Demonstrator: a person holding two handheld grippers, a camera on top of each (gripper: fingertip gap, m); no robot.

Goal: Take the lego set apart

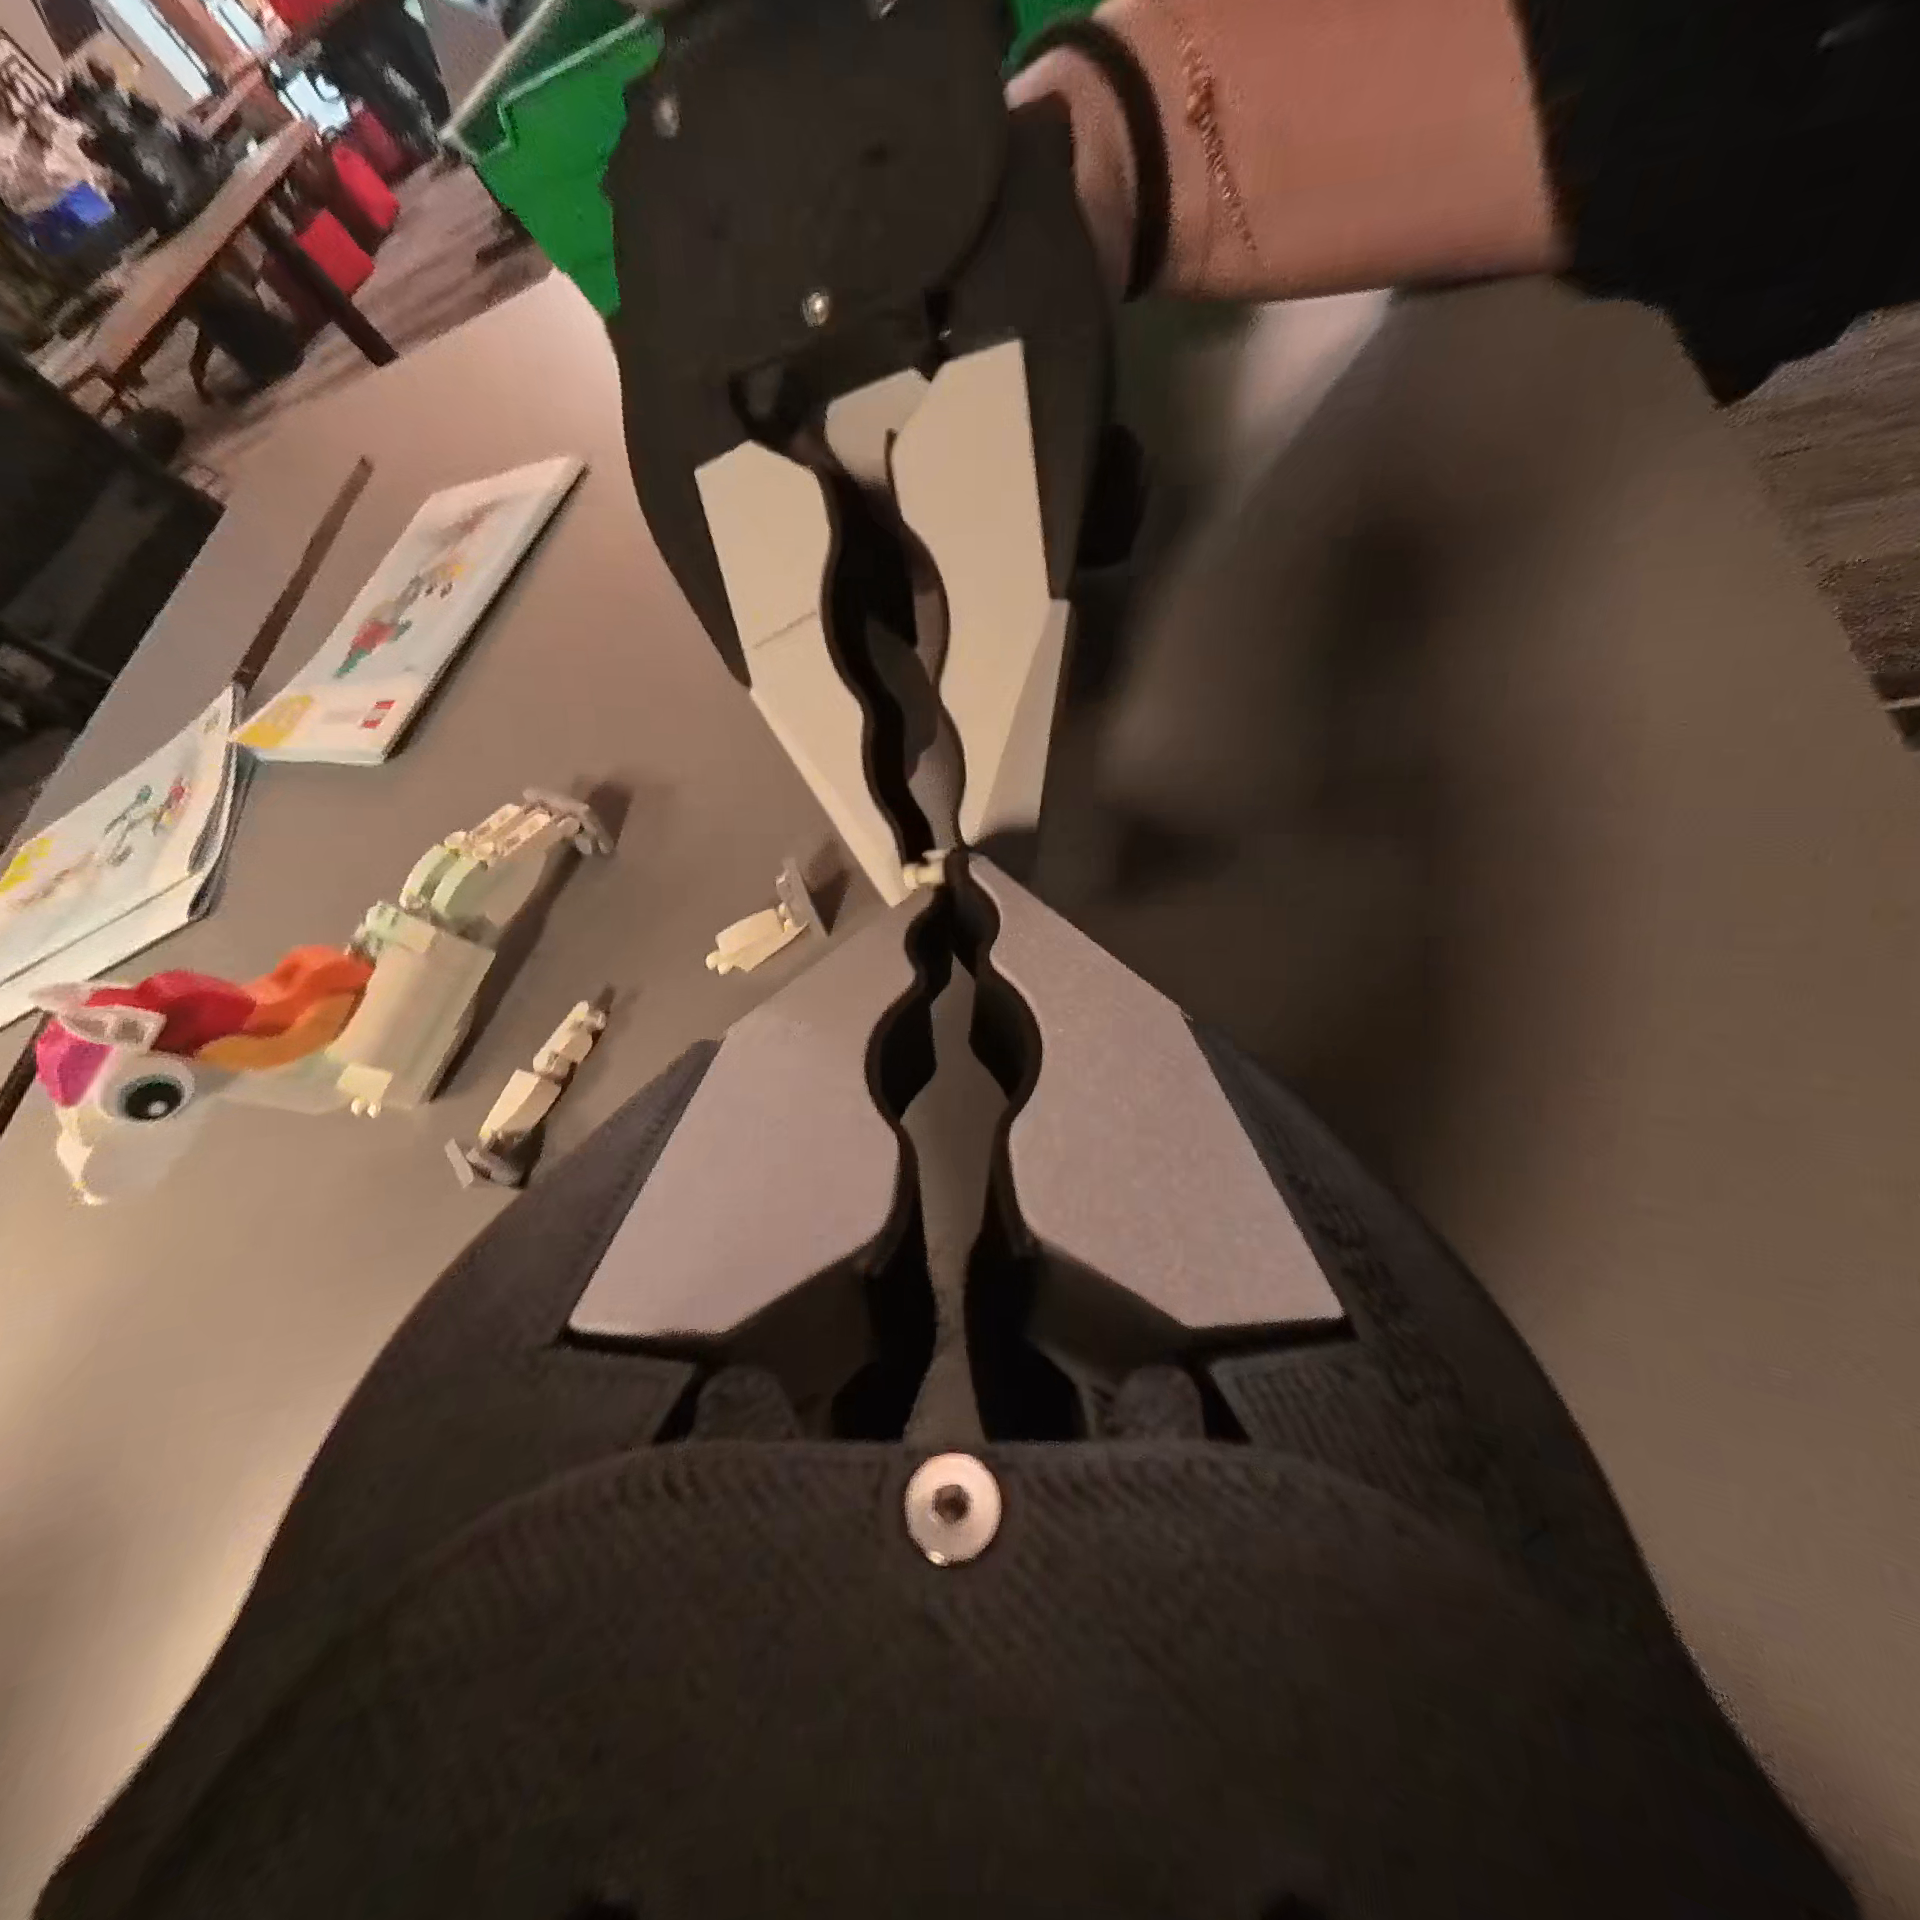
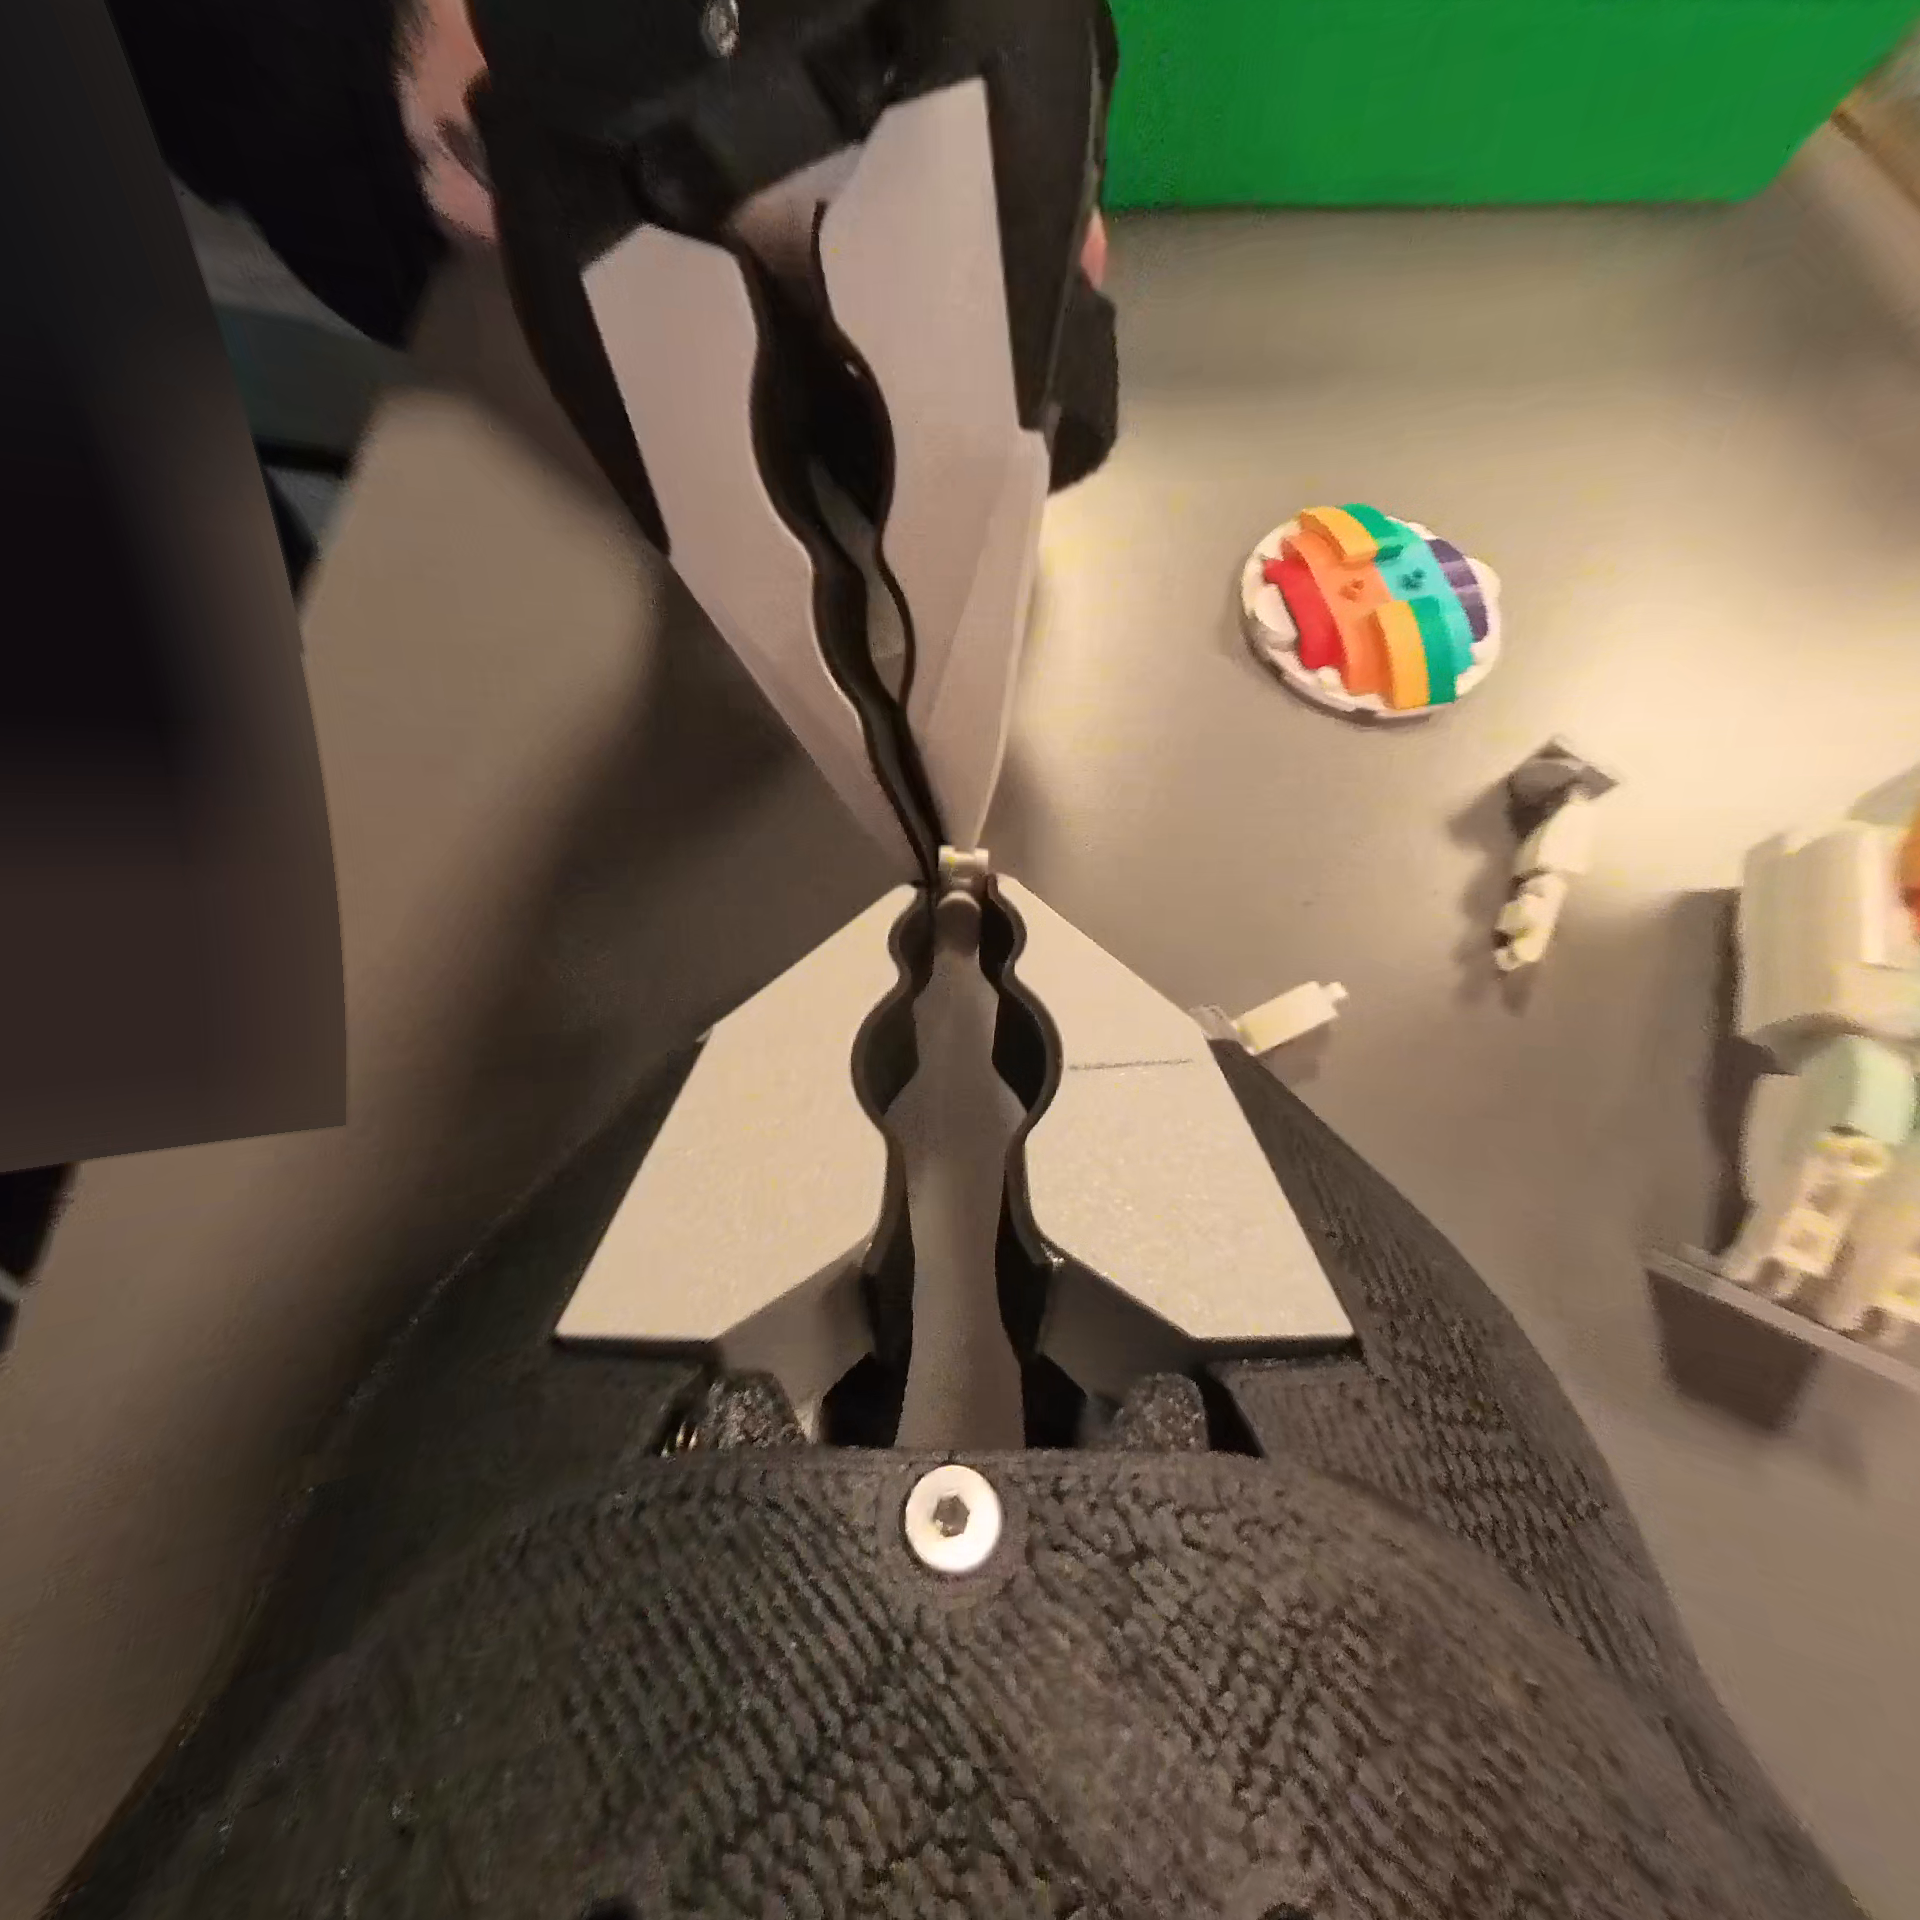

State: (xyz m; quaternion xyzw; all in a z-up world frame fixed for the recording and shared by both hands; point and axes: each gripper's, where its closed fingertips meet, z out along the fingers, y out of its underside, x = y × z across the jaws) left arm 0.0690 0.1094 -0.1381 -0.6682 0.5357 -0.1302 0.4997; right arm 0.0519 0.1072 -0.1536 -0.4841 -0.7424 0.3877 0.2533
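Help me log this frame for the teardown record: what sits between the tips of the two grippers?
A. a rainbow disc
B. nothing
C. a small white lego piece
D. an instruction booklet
C: the left gripper and right gripper meet tip to tip, both sets of jaws closed on the small white lego piece above the table.

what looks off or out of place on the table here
Nothing looks damaged or spilled. The unicorn model lies on its side with loose white leg pieces scattered beside it, which fits a teardown. Both the left gripper and right gripper pinch one tiny white piece tip to tip.
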